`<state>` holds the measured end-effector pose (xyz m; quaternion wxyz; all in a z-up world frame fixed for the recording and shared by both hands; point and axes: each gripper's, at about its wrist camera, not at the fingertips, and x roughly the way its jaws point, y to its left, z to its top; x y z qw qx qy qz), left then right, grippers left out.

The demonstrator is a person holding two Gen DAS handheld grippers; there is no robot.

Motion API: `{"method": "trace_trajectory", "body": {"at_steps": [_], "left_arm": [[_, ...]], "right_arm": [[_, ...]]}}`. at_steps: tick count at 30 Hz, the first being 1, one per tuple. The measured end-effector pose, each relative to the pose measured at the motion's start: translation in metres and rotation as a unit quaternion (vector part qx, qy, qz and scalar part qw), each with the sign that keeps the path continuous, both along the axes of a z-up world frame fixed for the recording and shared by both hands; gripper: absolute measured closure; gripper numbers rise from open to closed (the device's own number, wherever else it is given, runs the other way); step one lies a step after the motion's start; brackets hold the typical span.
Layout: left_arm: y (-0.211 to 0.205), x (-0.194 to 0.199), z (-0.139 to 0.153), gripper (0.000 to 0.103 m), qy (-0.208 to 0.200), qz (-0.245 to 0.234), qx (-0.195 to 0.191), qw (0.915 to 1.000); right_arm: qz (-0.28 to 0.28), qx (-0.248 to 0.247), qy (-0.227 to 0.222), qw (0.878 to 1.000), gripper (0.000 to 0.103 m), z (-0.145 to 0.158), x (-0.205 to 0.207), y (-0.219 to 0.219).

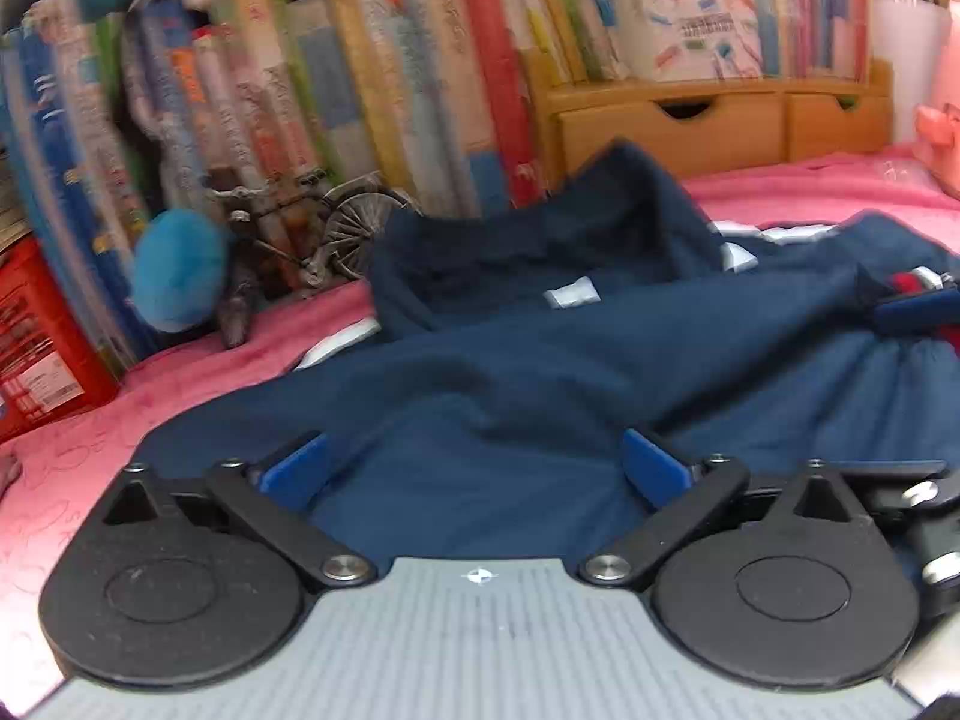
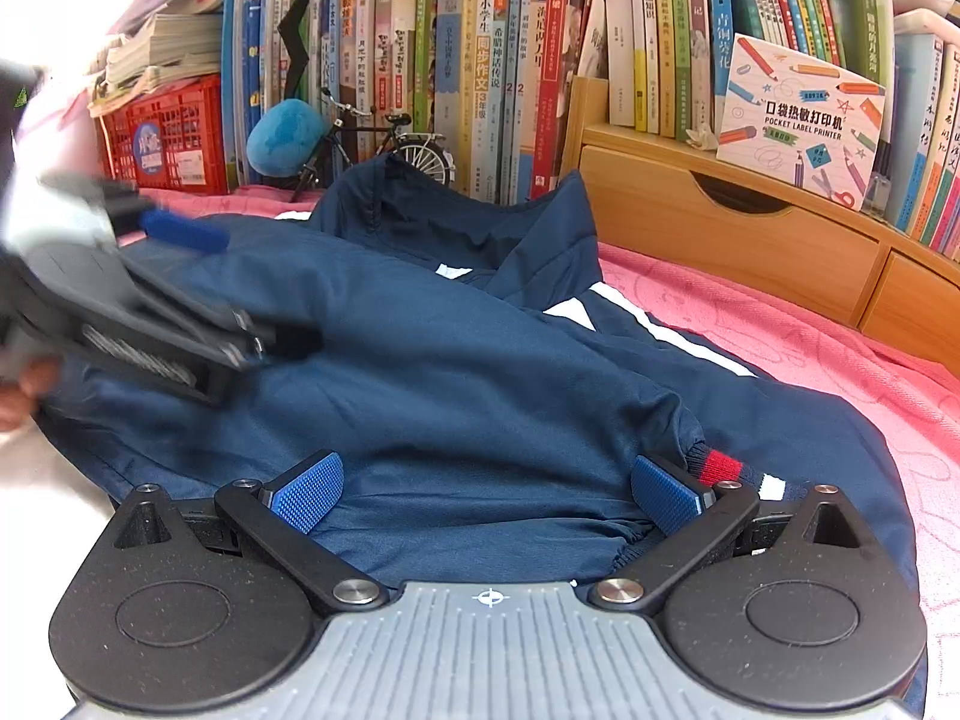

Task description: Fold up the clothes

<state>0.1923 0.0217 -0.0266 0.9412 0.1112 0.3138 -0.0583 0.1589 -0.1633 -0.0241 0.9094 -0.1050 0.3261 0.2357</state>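
Gaping wide over the navy jacket (image 2: 456, 372), right claw (image 2: 486, 495) and left claw (image 1: 474, 468), both gripping nothing.

One navy jacket (image 2: 456, 372), two grippers, one model bicycle (image 2: 384, 144), one red crate (image 2: 174, 138)

Books (image 2: 480, 60) and drawers (image 2: 720, 228) behind jacket (image 2: 450, 372)

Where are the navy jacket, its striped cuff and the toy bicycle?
navy jacket (image 2: 456, 372), right wrist view, folded body panel.
striped cuff (image 2: 723, 468), right wrist view, red band.
toy bicycle (image 2: 423, 159), right wrist view, rear wheel.
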Motion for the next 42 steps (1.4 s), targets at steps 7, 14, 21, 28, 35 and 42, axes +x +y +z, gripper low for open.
{"method": "trace_trajectory", "body": {"at_steps": [7,14,21,28,35,42], "left_arm": [[0.011,0.004,-0.001,0.000,0.011,0.004,-0.023,0.9997],[0.022,0.007,-0.002,0.000,0.022,0.008,-0.045,0.9987],[0.036,0.011,-0.003,0.000,0.032,0.016,-0.064,0.9973],[0.075,0.013,-0.004,0.000,0.040,0.015,-0.081,0.9958],[0.096,0.012,-0.003,0.000,0.040,0.003,-0.092,0.9949],[0.104,-0.008,0.012,0.004,0.016,0.019,-0.104,0.9943]], "right_arm": [[-0.004,-0.001,-0.001,1.000,0.000,-0.001,-0.001,0.002],[-0.006,-0.001,0.000,1.000,0.000,-0.001,0.000,0.001],[-0.007,-0.001,0.001,1.000,0.000,0.000,0.000,0.001],[-0.006,-0.001,0.002,1.000,0.000,0.000,0.000,0.002],[-0.001,0.001,0.004,1.000,0.000,0.000,0.001,0.003],[0.000,0.000,0.003,1.000,0.000,0.000,0.000,0.003]]}}
